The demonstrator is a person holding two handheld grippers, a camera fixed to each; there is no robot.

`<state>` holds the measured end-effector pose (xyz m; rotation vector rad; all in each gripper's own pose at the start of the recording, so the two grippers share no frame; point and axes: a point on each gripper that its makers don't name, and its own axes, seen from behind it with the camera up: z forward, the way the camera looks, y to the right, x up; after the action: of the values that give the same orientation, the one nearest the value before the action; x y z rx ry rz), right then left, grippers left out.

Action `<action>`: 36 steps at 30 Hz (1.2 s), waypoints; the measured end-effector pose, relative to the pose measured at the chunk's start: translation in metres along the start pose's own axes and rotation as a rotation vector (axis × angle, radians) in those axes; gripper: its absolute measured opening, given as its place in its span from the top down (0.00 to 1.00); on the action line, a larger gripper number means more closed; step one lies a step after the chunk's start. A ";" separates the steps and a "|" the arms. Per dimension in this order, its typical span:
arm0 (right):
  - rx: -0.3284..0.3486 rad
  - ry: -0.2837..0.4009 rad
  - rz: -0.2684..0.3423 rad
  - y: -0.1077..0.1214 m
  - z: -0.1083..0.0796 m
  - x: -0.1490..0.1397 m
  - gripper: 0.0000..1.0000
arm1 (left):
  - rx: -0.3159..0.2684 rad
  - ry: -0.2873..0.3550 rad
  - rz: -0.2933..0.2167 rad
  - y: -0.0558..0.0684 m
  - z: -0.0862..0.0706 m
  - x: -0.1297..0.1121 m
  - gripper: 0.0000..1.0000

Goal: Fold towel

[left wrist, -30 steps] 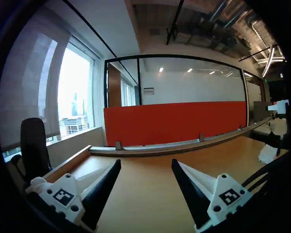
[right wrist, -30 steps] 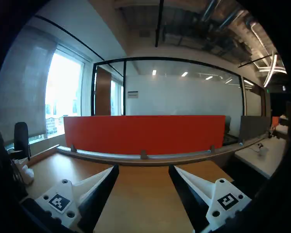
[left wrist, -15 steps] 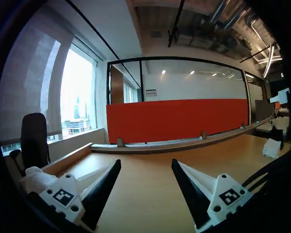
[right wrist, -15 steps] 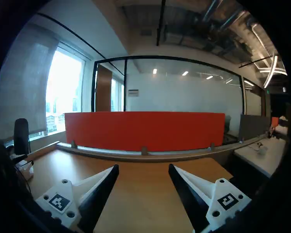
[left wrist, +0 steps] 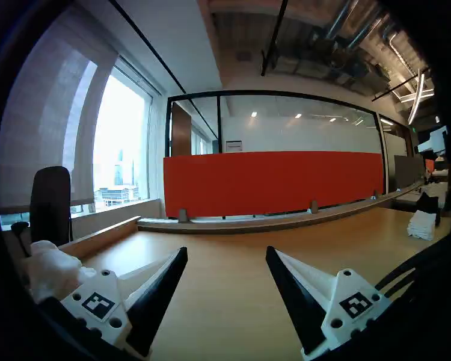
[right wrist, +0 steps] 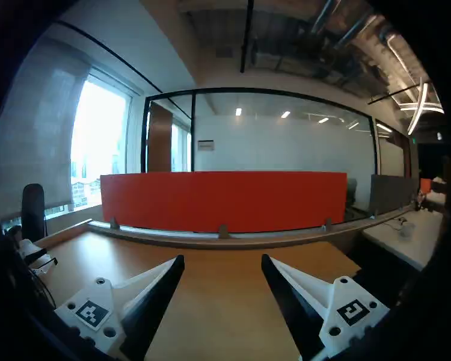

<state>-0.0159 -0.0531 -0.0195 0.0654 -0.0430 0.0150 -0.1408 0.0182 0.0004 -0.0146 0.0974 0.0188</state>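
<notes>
The left tool [left wrist: 225,253] is level over a bare wooden tabletop [left wrist: 237,231], its two fingers spread wide with nothing between them. The right tool [right wrist: 222,260] stands the same way over the same wood, fingers wide apart and holding nothing.

In the left gripper view a crumpled white towel [left wrist: 51,271] lies at the far lower left, just beside the tool's left finger, near the tabletop's raised wooden edge. I cannot tell whether it touches the finger. At the far right of that view a folded cloth [left wrist: 421,224], also white, sits on the tabletop, well apart from the tool.

Along the back edge of the tabletop runs a long red divider [left wrist: 273,180], upright on small metal feet. Behind it a glass wall [left wrist: 297,129] in a black frame closes off a pale room with ceiling spots. To the left a bright window [left wrist: 120,156] shows city buildings, with a grey blind [left wrist: 45,120] half down beside it. A black chair [left wrist: 51,201] stands near the window. The ceiling [left wrist: 322,42] is open, with bare pipes and ducts, and light strips [left wrist: 419,93] glow at the upper right. In the right gripper view a white desk [right wrist: 406,240] stands off to the right, beyond the tabletop's end.
</notes>
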 end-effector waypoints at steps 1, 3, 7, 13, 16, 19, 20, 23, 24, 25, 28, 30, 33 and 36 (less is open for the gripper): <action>-0.001 0.001 -0.002 0.000 0.000 0.000 0.01 | 0.000 0.001 -0.002 0.000 0.000 -0.002 0.03; -0.002 0.003 -0.007 0.000 -0.002 0.000 0.01 | -0.001 0.002 -0.005 0.001 0.001 -0.006 0.03; 0.000 0.004 -0.006 -0.002 -0.002 -0.002 0.01 | 0.001 0.004 -0.002 0.001 0.001 -0.012 0.03; 0.000 0.005 -0.003 -0.004 -0.002 -0.004 0.01 | 0.006 0.006 -0.009 -0.003 0.004 -0.019 0.03; 0.001 0.007 -0.005 -0.005 -0.001 -0.003 0.01 | 0.008 0.003 -0.011 -0.003 0.005 -0.023 0.03; 0.000 0.010 -0.008 -0.007 0.000 -0.001 0.01 | 0.007 -0.003 -0.010 -0.003 0.006 -0.028 0.03; 0.000 0.011 -0.009 -0.007 0.000 0.000 0.01 | 0.008 -0.006 -0.012 -0.003 0.006 -0.030 0.03; -0.001 0.013 -0.012 -0.007 0.000 0.002 0.01 | 0.007 -0.015 -0.021 -0.001 0.007 -0.034 0.03; 0.000 0.013 -0.013 -0.007 0.000 0.002 0.01 | 0.006 -0.017 -0.025 0.000 0.007 -0.035 0.03; 0.000 0.014 -0.014 -0.007 0.000 0.003 0.01 | 0.004 -0.018 -0.025 0.000 0.007 -0.035 0.03; 0.000 0.015 -0.017 -0.006 -0.001 0.003 0.01 | 0.002 -0.022 -0.027 0.001 0.008 -0.037 0.03; -0.001 0.016 -0.017 -0.006 -0.001 0.003 0.01 | 0.002 -0.027 -0.031 0.000 0.008 -0.039 0.03; -0.001 0.014 -0.017 -0.005 -0.001 0.002 0.01 | 0.004 -0.029 -0.031 -0.001 0.009 -0.040 0.03; 0.000 0.016 -0.019 -0.004 -0.001 0.002 0.01 | -0.001 -0.029 -0.031 0.001 0.009 -0.040 0.03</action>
<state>-0.0134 -0.0570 -0.0208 0.0652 -0.0265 -0.0034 -0.1792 0.0182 0.0135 -0.0172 0.0680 -0.0124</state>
